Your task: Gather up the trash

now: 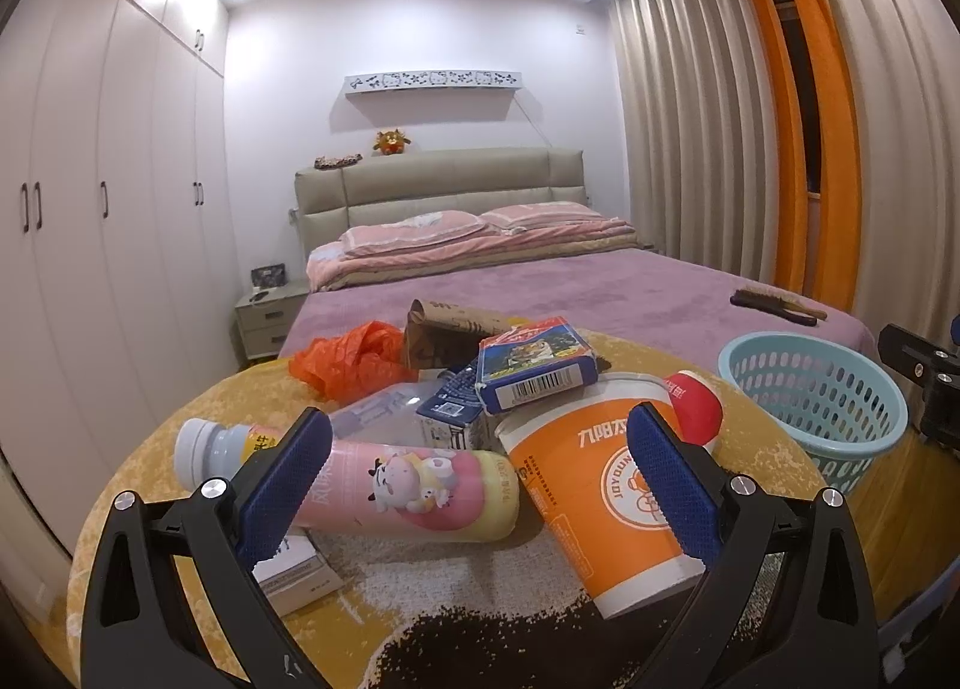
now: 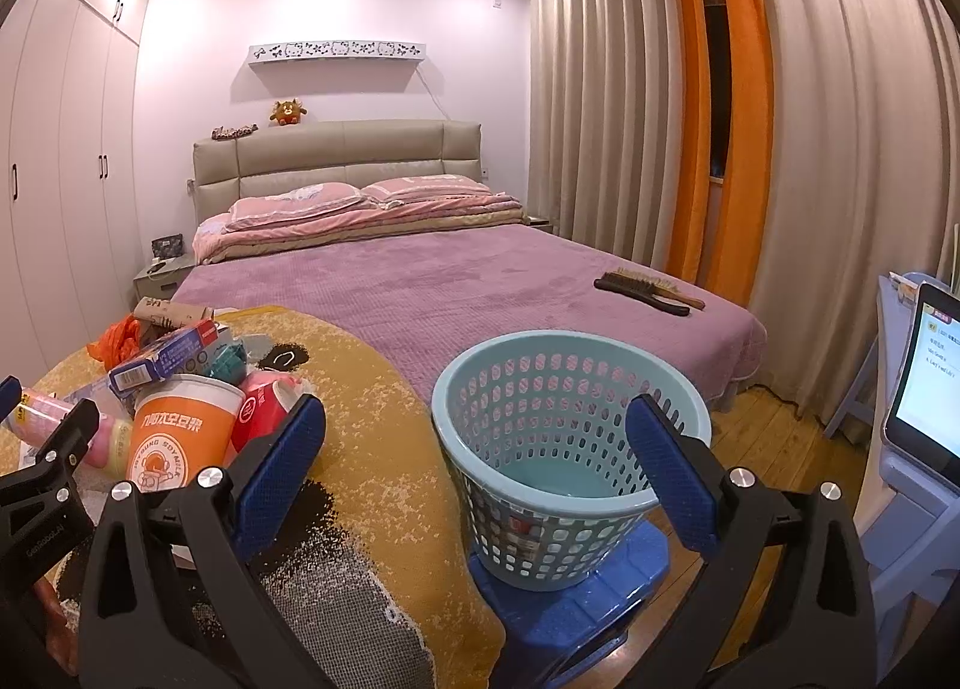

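A pile of trash lies on a yellow blanket [image 1: 150, 485]. It holds an orange paper cup [image 1: 594, 485] on its side, a pink bottle [image 1: 414, 485], a blue carton [image 1: 534, 365], a red-and-white can [image 1: 696, 407], an orange plastic bag [image 1: 354, 359] and a brown paper bag [image 1: 450, 329]. My left gripper [image 1: 480, 479] is open, its pads on either side of the cup and bottle, just short of them. A light blue basket [image 2: 540, 425] stands on a blue stool [image 2: 588, 587]. My right gripper [image 2: 474, 461] is open and empty, just before the basket. The cup [image 2: 174, 437] also shows there.
A bed with a purple cover [image 2: 450, 281] lies behind, with a hairbrush [image 2: 648, 293] on it. Wardrobes [image 1: 90, 209] line the left wall, curtains [image 2: 630, 119] the right. A tablet screen [image 2: 924, 383] stands at the far right. Wooden floor [image 2: 798, 449] lies beside the stool.
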{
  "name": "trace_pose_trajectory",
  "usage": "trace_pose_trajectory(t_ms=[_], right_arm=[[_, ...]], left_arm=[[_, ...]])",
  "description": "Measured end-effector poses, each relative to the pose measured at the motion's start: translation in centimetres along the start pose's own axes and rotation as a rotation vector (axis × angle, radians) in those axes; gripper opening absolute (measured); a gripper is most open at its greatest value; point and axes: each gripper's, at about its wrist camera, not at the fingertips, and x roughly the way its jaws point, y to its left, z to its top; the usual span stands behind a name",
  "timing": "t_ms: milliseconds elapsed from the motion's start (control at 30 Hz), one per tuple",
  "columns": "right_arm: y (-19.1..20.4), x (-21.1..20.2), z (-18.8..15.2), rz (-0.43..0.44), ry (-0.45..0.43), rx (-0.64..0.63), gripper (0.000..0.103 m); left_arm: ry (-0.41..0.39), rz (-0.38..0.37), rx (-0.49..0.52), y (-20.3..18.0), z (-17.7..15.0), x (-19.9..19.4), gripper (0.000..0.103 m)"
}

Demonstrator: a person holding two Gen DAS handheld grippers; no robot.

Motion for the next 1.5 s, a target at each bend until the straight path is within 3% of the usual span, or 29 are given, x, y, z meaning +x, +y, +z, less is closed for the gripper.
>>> trace_pose_trajectory(t_ms=[1267, 1500], right_arm=[[0.1, -0.1, -0.1, 0.029, 0.027, 0.004, 0.088], [0.8, -0.2, 0.2, 0.079, 0.044, 0.008, 0.076]], left_arm=[[0.000, -0.021, -0.022, 0.7, 0.5, -0.5, 0.096], [0.028, -0.018, -0.056, 4.6, 2.5, -2.1, 0.096]])
